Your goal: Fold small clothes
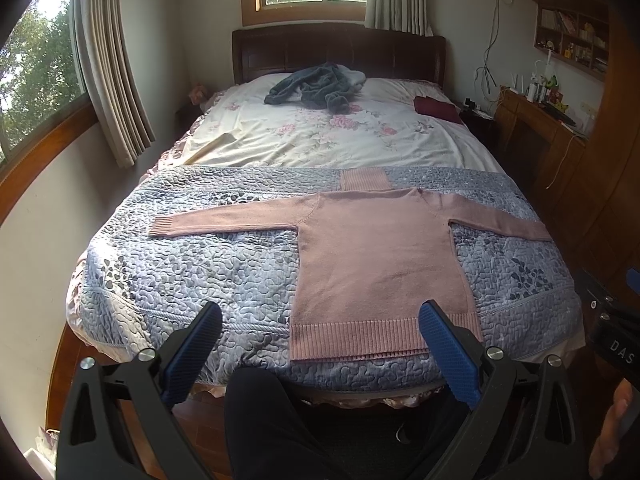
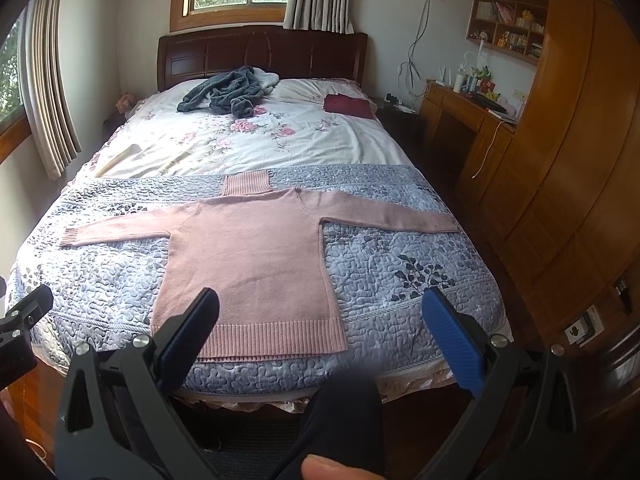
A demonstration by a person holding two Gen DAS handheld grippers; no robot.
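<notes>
On the quilt (image 1: 192,264) (bedroom) lies a sweater (image 1: 376,256).

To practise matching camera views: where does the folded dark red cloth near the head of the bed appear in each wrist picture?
Left wrist view: dark red cloth lies upper right of centre, at the bed's right edge.
Right wrist view: dark red cloth lies just right of centre, upper part.
Shared landmark: the grey garment heap to its left, below the headboard.
</notes>
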